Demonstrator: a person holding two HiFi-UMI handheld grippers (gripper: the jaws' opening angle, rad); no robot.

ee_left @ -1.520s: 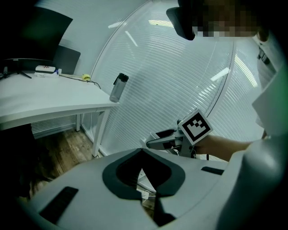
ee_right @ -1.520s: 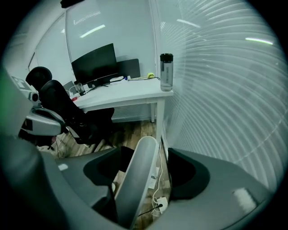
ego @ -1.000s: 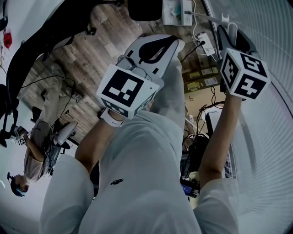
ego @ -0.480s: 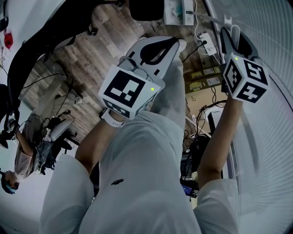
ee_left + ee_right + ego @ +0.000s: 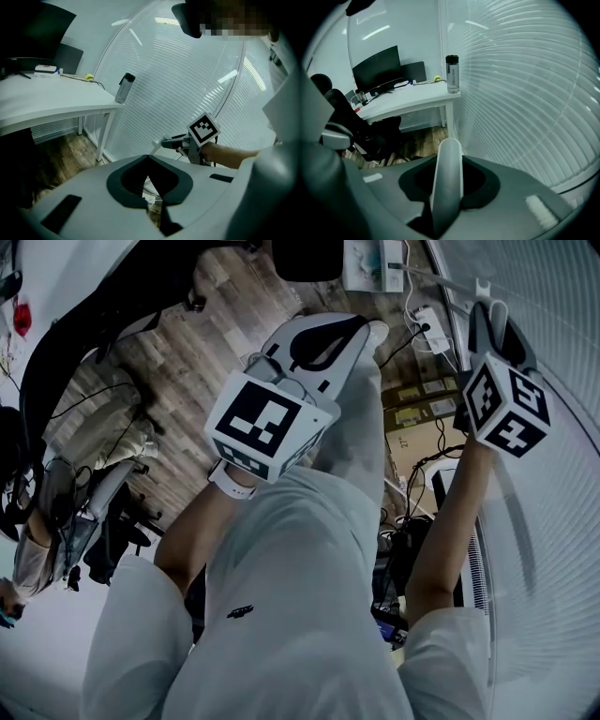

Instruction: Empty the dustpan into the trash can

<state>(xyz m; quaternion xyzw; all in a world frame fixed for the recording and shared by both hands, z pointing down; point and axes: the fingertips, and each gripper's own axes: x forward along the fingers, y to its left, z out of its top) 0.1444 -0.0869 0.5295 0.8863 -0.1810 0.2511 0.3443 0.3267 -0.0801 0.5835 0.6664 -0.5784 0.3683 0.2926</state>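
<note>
1. The right gripper (image 5: 449,164) has a white handle (image 5: 446,187) between its jaws. The jaws have just been closing and now clamp it at a narrow gap.
2. The handle runs along the jaws, and its rounded end pokes out past the tips.
3. In the head view this gripper is at the upper right, just beside the blinds (image 5: 553,521), with its marker cube (image 5: 506,404) facing the camera.
4. Only the handle shows, and no view tells what it is attached to.
5. The left gripper (image 5: 148,158) is closed tight, its 2 tips touching, with nothing held.
6. In the head view it hangs over the person's leg (image 5: 281,596) and above the wood floor (image 5: 187,362), well apart from the right gripper.
7. A white desk (image 5: 408,101) stands against the blinds. A bottle (image 5: 452,74) is upright at its near corner and a monitor (image 5: 377,70) is farther back.
8. A dark chair (image 5: 370,136) sits beside the desk.
</note>
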